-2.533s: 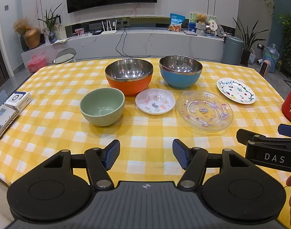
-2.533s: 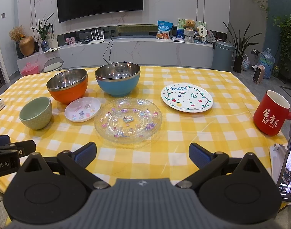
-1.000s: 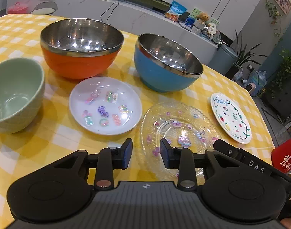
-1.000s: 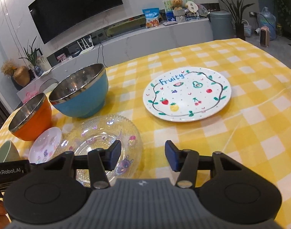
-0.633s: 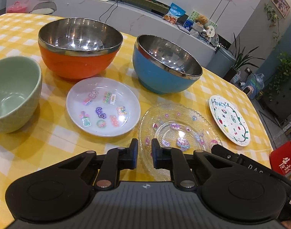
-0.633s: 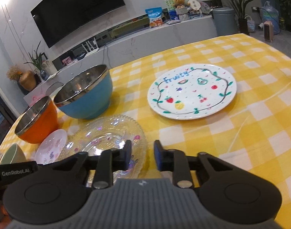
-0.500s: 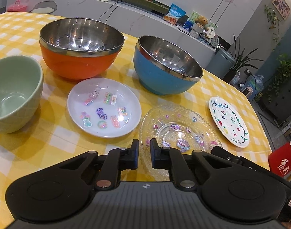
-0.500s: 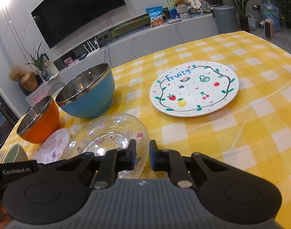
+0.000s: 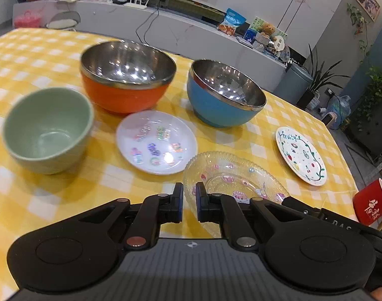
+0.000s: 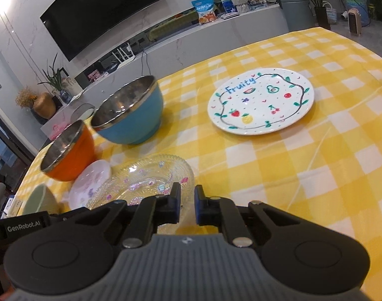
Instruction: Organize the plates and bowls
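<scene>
Both my left gripper (image 9: pixel 189 203) and right gripper (image 10: pixel 187 205) pinched opposite rims of the glass plate (image 9: pixel 231 178) on the checked table (image 10: pixel 303 163).

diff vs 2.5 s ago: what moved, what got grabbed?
Both grippers advanced from the table's near edge to the clear glass plate and narrowed their wide-open fingers. The left gripper now pinches its near-left rim, the right gripper its near-right rim; the plate looks slightly raised and tilted. The green bowl, orange bowl, blue bowl, small white plate and Fruity plate stayed put.
</scene>
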Action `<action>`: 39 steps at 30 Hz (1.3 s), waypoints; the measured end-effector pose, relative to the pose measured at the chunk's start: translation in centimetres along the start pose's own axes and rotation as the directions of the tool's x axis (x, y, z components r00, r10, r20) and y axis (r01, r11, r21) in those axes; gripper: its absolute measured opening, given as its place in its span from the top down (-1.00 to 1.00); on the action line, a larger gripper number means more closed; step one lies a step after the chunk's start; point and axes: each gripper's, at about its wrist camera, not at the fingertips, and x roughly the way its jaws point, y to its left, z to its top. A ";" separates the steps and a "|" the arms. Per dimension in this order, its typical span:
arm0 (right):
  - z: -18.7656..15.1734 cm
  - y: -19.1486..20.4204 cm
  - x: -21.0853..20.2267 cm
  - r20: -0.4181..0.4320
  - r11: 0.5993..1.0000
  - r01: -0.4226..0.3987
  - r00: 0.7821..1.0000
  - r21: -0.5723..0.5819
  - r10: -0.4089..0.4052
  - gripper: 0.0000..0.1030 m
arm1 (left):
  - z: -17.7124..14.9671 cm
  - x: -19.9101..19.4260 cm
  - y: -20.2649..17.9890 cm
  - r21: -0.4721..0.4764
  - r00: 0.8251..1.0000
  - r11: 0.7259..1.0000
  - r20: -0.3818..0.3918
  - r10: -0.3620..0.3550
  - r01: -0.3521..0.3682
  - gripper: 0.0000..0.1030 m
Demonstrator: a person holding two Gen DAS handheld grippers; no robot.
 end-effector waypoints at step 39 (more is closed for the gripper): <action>-8.5 7.5 -4.0 -0.089 0.978 -0.091 0.993 -0.188 0.075 0.76 | -3.5 -7.2 6.1 -0.009 0.982 0.983 0.032 0.185 -0.185 0.21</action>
